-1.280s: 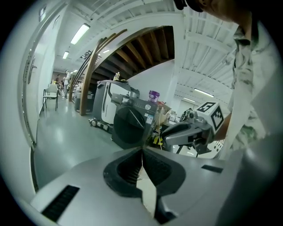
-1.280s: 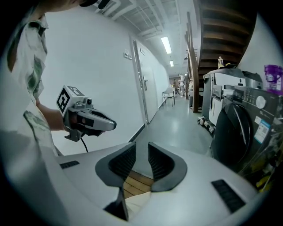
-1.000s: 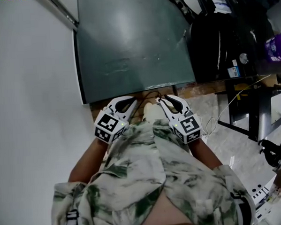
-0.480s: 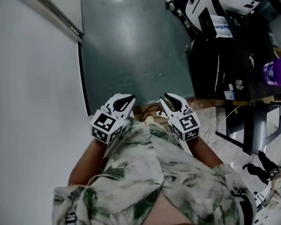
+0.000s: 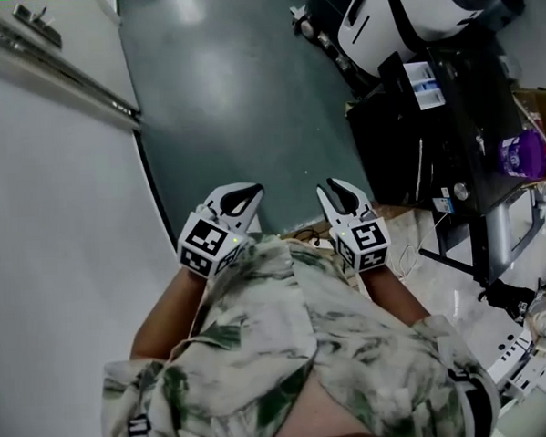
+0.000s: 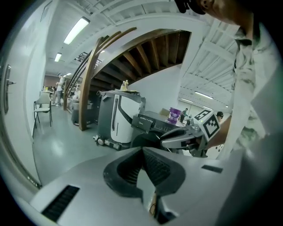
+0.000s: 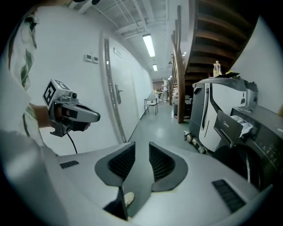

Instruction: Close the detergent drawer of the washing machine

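**Location.** The dark front-loading washing machine stands at the right of the scene on the grey-green floor. It is just beside a white-and-black upright appliance. Its dark plastic detergent drawer appears to stand pulled out at the upper front (judged from the right gripper view; the head view does not settle it). Both claws are well apart from the machine, held side by side over the floor ahead of the person's green-patterned shirt.

**Claw state.**
- Left claw: the jaw tips meet, with nothing between them.
- Right claw: the jaws stand apart and have just been opening. Only floor shows between them.

**Handling.** The drawer is probably light, stiff moulded plastic riding on short guides, so it should need a modest push and no grip.
- Apply the push at the middle of the front panel, square to the line of travel.
- An off-centre push is likely to skew the drawer and make it bind.
- The panel face looks smooth, so a claw tip may slide across it. The closed left claw offers the blunter contact.

**Progress.** The approach is not yet complete, and the drawer is not yet closed.
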The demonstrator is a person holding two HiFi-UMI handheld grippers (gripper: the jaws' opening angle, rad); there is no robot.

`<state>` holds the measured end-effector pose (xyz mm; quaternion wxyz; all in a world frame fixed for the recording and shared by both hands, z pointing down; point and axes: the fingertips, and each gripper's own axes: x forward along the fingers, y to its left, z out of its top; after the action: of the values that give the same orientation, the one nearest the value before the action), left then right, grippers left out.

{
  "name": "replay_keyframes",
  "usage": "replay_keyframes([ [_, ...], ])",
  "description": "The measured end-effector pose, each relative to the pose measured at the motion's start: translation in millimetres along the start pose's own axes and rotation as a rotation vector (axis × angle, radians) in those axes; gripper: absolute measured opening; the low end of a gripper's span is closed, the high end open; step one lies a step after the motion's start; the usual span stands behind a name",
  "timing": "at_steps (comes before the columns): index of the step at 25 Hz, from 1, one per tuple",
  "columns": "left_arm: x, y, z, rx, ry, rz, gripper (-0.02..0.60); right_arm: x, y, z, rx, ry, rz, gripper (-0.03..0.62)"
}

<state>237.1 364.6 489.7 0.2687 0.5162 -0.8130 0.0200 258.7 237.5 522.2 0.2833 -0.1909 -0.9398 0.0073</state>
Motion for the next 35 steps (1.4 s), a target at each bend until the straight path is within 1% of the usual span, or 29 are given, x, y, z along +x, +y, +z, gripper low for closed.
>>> replay_keyframes([
  [3, -12, 45, 36, 0.047, 0.041, -0.059, 0.025, 26, 0, 46, 0.035, 0.003, -0.061, 0.115],
  [5, -16, 65, 57, 0.074, 0.068, -0.101, 0.025, 34, 1, 72, 0.05, -0.005, -0.095, 0.115],
  [8, -9, 81, 88, 0.097, 0.067, -0.145, 0.025, 35, -4, 97, 0.07, -0.007, -0.135, 0.115],
  [12, 15, 91, 120, 0.078, 0.063, -0.184, 0.025, 38, -24, 117, 0.095, -0.005, -0.181, 0.115],
  [14, 35, 96, 136, 0.09, 0.058, -0.216, 0.025, 45, -44, 124, 0.108, -0.012, -0.212, 0.115],
  [17, 73, 112, 159, 0.138, 0.063, -0.251, 0.025, 60, -81, 129, 0.135, -0.028, -0.265, 0.115],
  [22, 145, 134, 216, 0.193, 0.092, -0.307, 0.025, 75, -163, 150, 0.21, -0.065, -0.36, 0.115],
  [25, 185, 133, 252, 0.239, 0.113, -0.359, 0.025, 81, -207, 159, 0.252, -0.079, -0.393, 0.115],
  [28, 224, 134, 280, 0.262, 0.119, -0.4, 0.025, 83, -244, 166, 0.277, -0.097, -0.426, 0.115],
  [30, 252, 135, 293, 0.275, 0.129, -0.428, 0.025, 85, -267, 166, 0.307, -0.109, -0.464, 0.117],
  [35, 303, 121, 315, 0.314, 0.163, -0.55, 0.025, 79, -310, 157, 0.391, -0.121, -0.572, 0.117],
])
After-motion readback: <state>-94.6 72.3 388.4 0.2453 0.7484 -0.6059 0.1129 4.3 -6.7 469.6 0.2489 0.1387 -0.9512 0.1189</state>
